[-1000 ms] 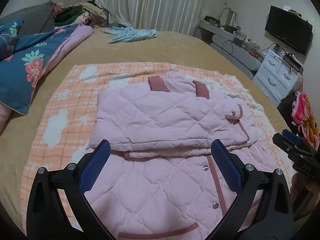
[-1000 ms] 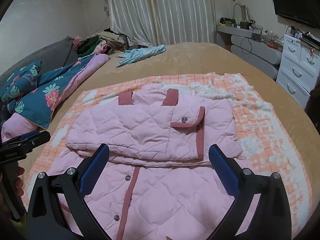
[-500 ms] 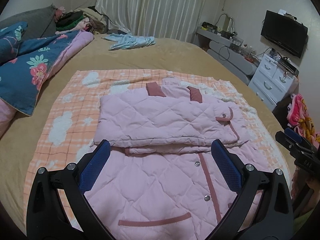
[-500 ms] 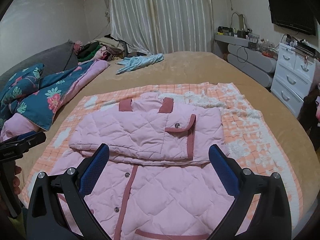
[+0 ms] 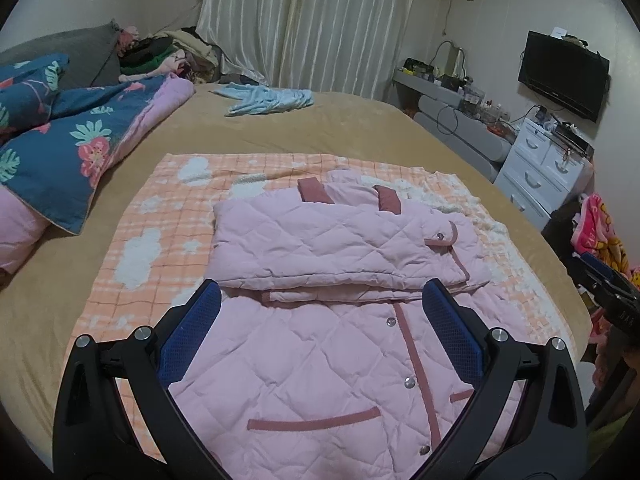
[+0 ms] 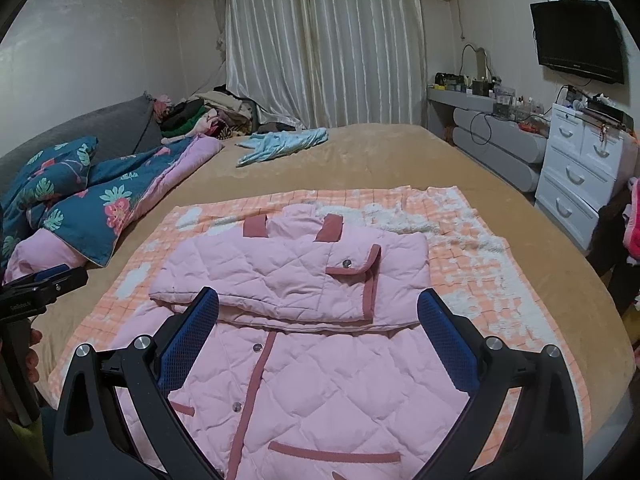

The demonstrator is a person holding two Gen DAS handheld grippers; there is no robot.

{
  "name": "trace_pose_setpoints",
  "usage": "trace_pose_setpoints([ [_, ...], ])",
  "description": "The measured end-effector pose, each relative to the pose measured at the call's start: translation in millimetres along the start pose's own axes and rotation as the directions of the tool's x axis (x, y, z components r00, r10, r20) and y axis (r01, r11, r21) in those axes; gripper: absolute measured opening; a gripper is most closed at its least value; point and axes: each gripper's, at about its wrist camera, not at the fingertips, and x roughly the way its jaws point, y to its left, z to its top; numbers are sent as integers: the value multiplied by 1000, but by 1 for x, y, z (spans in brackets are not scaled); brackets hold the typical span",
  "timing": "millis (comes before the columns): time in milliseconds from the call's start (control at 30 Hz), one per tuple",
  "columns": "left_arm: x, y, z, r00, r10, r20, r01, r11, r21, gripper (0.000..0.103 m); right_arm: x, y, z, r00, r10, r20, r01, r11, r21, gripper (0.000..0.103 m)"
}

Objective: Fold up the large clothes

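**Pink quilted jacket lies half-folded on the bed, both grippers spread and empty**

A pale pink quilted jacket (image 5: 328,344) lies flat on an orange-and-white checked blanket (image 5: 160,216) spread over a tan bed (image 5: 312,128). Its surface is stitched in a diamond pattern and trimmed in dusty rose: a placket strip runs down the front with silver snap buttons alongside it, and a curved rose band marks a pocket near the hem at 6 o'clock in the left wrist view. The sleeves are folded across the chest, forming a thick layered band across the upper half of the jacket. A rose-edged cuff tab with one snap sits on that band toward 3 o'clock. Two rose tabs of the collar stand at the far edge, toward 12 o'clock.

The left gripper (image 5: 320,336) hovers above the lower body of the jacket, its blue-padded fingers (image 5: 192,336) spread wide and holding nothing. The right gripper (image 6: 318,336) hangs likewise over the jacket (image 6: 320,360), jaws wide apart, nothing between them.

A floral blue quilt (image 5: 68,148) is heaped at 9 o'clock, well apart from the jacket, and a light blue garment (image 5: 268,98) lies toward 12 o'clock near the curtains (image 5: 312,24).
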Motion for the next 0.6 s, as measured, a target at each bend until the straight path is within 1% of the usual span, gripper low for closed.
trace_pose_setpoints([
  [300, -17, 2, -17, 1000, 26, 16, -26, 1000, 14, 95, -23, -9, -15, 1000, -22, 20, 22, 1000, -7, 99],
  [600, -19, 9, -43, 998, 60, 0, -60, 998, 11, 95, -33, -22, -36, 999, -53, -2, 53, 999, -3, 99],
])
